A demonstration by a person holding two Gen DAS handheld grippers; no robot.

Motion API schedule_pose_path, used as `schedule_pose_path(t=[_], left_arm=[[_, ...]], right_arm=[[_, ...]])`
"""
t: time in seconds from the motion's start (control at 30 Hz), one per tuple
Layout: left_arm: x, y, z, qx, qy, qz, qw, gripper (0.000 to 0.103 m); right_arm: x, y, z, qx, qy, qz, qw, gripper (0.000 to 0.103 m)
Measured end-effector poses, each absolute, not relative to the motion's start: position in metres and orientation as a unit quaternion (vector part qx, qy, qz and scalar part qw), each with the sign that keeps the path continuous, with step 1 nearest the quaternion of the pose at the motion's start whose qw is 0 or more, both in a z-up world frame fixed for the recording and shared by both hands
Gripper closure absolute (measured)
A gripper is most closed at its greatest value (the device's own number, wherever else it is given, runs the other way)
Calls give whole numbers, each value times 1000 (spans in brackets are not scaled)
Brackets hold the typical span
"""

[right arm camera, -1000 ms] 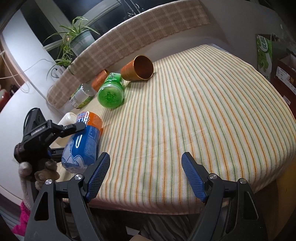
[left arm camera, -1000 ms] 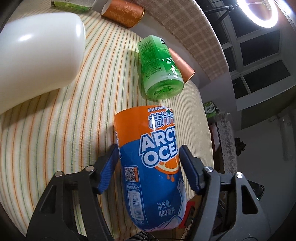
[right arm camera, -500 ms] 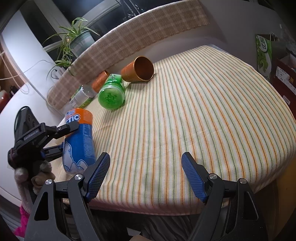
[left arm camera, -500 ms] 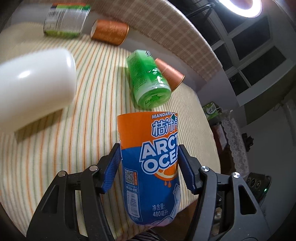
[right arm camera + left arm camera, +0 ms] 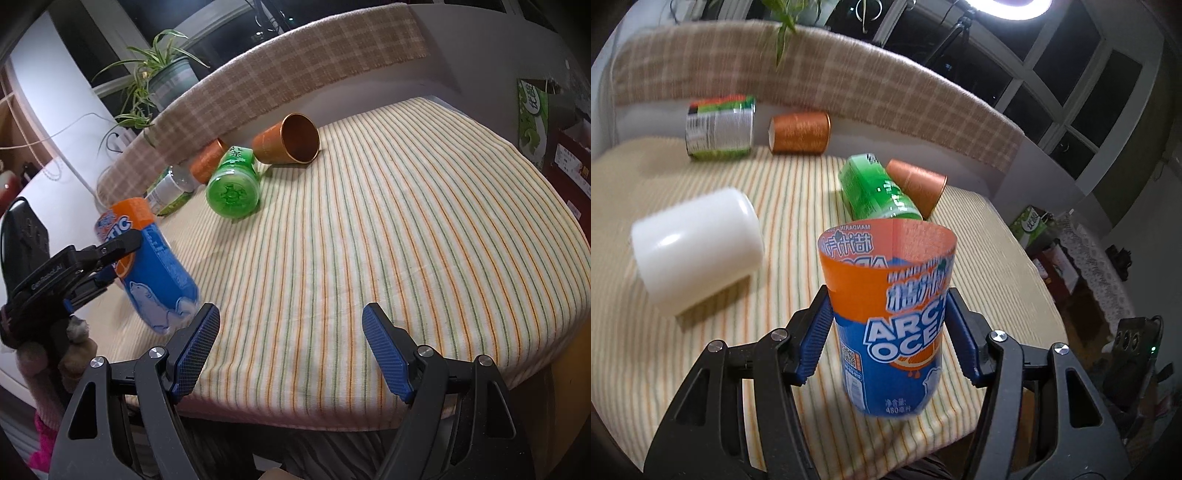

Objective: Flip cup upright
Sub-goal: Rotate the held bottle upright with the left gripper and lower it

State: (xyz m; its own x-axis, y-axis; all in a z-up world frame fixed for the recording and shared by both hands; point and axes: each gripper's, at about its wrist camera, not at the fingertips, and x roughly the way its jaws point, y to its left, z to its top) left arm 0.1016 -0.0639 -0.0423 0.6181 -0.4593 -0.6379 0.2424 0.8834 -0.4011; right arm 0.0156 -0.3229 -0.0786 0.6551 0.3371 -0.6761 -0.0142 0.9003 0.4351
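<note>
My left gripper (image 5: 886, 336) is shut on the orange and blue Arctic Ocean cup (image 5: 890, 317). The cup is nearly upright, open mouth up, its base close to the striped tablecloth near the table's front edge. In the right wrist view the same cup (image 5: 151, 273) leans slightly, held by the left gripper (image 5: 99, 266) at the left. My right gripper (image 5: 288, 350) is open and empty above the table's near edge.
Several cups lie on their sides on the striped table (image 5: 406, 240): a white one (image 5: 698, 247), a green one (image 5: 875, 192), a copper one (image 5: 918, 184), another copper one (image 5: 799, 133) and a labelled green one (image 5: 718, 127). A checked backrest (image 5: 812, 74) runs behind.
The left gripper has turned the Arctic Ocean cup from lying towards upright; its open mouth now faces up. The right gripper has stayed still.
</note>
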Motion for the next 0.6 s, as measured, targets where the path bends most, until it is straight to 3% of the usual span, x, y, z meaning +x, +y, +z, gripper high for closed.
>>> schedule_pose_path(t=[0.6], left_arm=[[98, -73, -37, -80, 365, -176, 911, 42]], right_arm=[[17, -320, -78, 196, 404, 99, 888, 23]])
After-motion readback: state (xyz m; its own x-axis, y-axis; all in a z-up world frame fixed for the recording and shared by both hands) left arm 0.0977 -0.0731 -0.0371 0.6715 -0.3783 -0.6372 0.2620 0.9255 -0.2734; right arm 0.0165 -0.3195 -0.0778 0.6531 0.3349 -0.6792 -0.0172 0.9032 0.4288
